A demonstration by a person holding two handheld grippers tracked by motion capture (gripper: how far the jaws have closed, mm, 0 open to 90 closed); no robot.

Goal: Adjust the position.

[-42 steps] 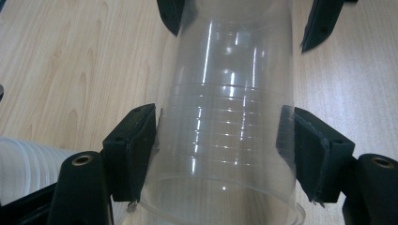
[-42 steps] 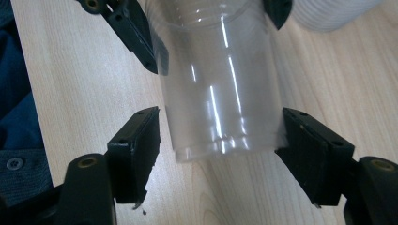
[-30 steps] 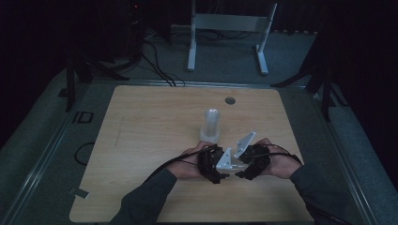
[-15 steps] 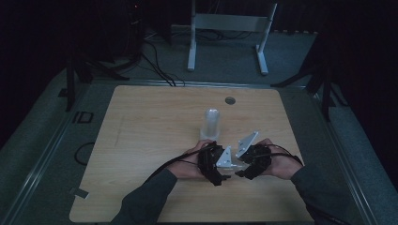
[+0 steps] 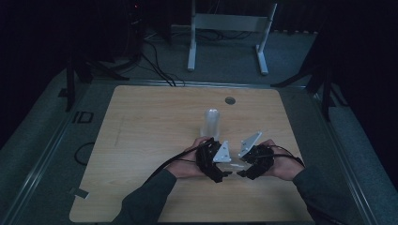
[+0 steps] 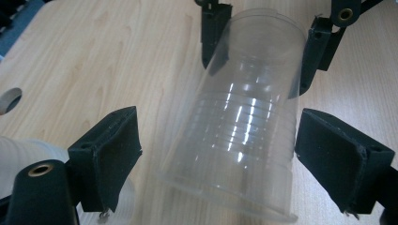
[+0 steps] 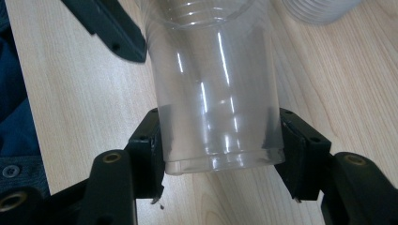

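Near my edge of the wooden table (image 5: 141,140) I hold my two tongs close together, tips almost facing each other, with a clear plastic cup (image 6: 244,140) lying level between them.

My right gripper (image 7: 220,154) squeezes the cup near its wide rim. Both black pads press on the cup's sides, so this one has it tight. I think I hold it there so the cup stays still and does not roll away.

My left gripper (image 6: 216,154) has just been opening. Now its jaws stand wide, one on each side of the cup's other end, and the pads do not touch it. The cup sits in the gap, free on that side. My guess is that the left hand has let go so the right hand can carry the cup alone.

Farther up the table stands a stack of clear cups (image 5: 212,123), upright and apart from my hands. I believe the cup I hold goes with that stack.

Beyond it I see a small round hole (image 5: 230,100) in the table top.

I can read no words, names or labels on the cup, the tongs or the table.
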